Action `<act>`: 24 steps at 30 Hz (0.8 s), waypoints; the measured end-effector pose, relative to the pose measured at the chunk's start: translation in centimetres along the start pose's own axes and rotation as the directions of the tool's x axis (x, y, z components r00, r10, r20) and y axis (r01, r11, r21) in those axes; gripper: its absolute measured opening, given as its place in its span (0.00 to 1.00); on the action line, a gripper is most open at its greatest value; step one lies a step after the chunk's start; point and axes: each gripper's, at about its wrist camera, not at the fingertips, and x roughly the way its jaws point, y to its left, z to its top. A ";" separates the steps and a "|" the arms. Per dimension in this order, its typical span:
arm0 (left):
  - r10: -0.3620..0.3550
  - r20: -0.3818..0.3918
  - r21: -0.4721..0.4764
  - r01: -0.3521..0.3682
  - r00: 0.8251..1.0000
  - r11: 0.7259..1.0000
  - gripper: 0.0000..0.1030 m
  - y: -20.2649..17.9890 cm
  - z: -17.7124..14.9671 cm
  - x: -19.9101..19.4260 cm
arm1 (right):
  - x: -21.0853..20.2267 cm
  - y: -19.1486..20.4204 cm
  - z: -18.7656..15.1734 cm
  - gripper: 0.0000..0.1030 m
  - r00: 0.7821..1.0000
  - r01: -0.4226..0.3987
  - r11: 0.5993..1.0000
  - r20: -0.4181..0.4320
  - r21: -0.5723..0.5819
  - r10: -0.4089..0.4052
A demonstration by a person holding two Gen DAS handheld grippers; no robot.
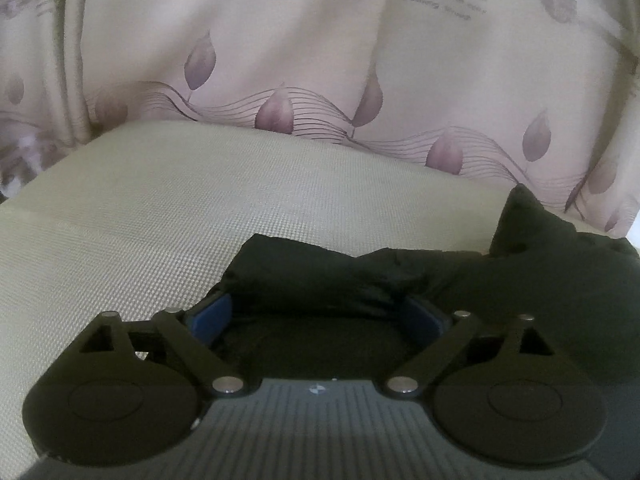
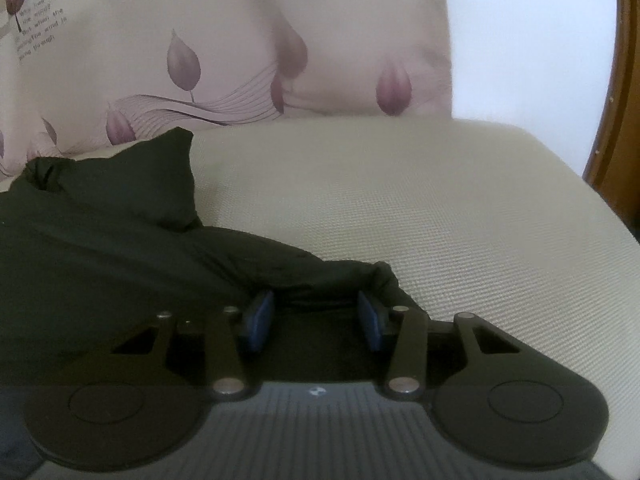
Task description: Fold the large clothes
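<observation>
Black padded garment (image 1: 360,276) lay on the woven beige cushion (image 1: 160,208), ready for folding.
The left gripper (image 1: 320,316) gaped wide and the right gripper (image 2: 316,312) half-open, each straddling an edge, neither visibly pinching.

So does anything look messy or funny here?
Yes, the black garment isn't flat. It lies bunched on the beige woven surface, and one corner pokes up like a little tent near the leaf-print curtain. Its edge sits rumpled between the fingers of both the left gripper and the right gripper.
</observation>
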 end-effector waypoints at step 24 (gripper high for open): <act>0.068 -0.014 0.009 -0.068 0.998 0.998 0.97 -0.1 -0.3 0.2 | 0.4 0.2 -0.1 0.45 0.999 0.034 0.999 0.015 -0.007 -0.034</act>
